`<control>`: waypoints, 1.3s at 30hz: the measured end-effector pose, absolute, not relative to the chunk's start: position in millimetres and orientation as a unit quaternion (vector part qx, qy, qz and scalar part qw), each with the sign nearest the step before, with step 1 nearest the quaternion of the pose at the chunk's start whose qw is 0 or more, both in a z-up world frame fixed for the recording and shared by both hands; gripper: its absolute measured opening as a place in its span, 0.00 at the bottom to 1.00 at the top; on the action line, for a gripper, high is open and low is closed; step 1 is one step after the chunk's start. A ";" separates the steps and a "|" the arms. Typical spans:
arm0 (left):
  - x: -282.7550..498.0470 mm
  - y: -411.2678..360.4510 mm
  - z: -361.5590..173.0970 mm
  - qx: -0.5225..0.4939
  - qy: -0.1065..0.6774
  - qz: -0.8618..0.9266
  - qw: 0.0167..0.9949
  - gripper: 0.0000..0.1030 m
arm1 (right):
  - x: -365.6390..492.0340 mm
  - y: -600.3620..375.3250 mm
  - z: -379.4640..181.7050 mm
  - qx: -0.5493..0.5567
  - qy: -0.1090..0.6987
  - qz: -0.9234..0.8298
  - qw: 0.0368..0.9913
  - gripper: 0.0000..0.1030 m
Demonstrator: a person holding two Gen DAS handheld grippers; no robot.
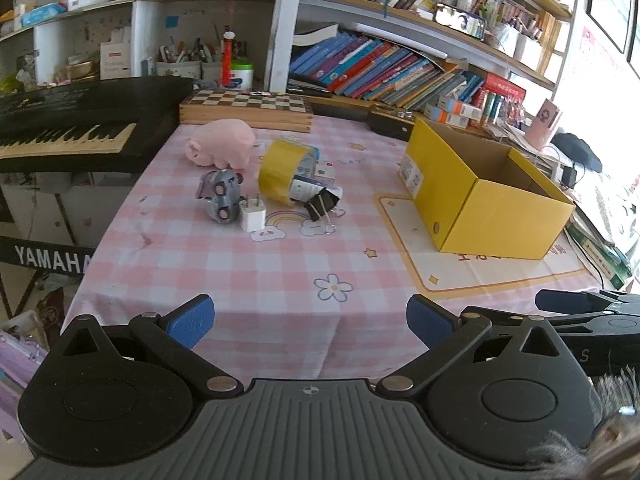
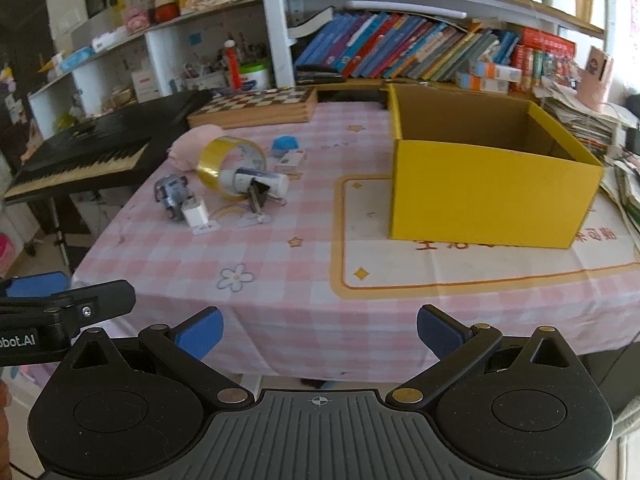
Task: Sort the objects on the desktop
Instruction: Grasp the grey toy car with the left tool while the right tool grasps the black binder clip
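Both the left hand-held gripper (image 1: 310, 322) and the right hand-held gripper (image 2: 319, 330) hang released and empty at the near edge of the pink-checked tabletop (image 1: 256, 280). Left of the open yellow box (image 1: 486, 194) lie a yellow tape roll (image 1: 280, 170), black binder clip (image 1: 320, 205), white charger plug (image 1: 253, 215), grey toy car (image 1: 221, 195) and pink plush pig (image 1: 222, 146).

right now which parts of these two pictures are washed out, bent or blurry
Left wrist view: the window side at far right is blown out white, the shelves bow from the fisheye lens, and the yellow box is sharp. Right wrist view: glare again at the right edge, the keyboard and toy car look soft, and the tablecloth is evenly lit.
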State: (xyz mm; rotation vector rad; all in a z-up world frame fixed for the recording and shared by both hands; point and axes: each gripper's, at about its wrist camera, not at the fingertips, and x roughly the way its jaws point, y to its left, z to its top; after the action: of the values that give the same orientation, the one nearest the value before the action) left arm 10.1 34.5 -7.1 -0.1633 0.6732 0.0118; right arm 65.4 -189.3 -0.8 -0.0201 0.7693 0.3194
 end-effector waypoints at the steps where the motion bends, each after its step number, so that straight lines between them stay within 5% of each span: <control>1: 9.0 36.0 -7.1 -0.081 0.329 0.009 0.941 1.00 | 65.4 -186.8 -0.9 -0.011 0.374 0.160 0.914 1.00; 23: 36.6 68.1 -12.8 -0.123 0.322 0.066 0.937 1.00 | 108.3 -154.6 -4.8 -0.033 0.370 0.237 0.897 0.95; 33: 79.7 78.1 -19.6 -0.115 0.326 0.093 0.934 0.97 | 158.9 -134.7 -13.9 -0.054 0.373 0.270 0.886 0.81; 39: 115.8 88.6 -26.8 -0.117 0.337 0.108 0.928 0.84 | 193.3 -123.0 -23.2 -0.060 0.384 0.285 0.876 0.68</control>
State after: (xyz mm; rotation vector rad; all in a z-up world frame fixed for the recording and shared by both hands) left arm 115.8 88.6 -26.8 -0.2392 0.6904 0.2216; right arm 193.3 -123.0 -23.2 -0.1259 0.8015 0.5946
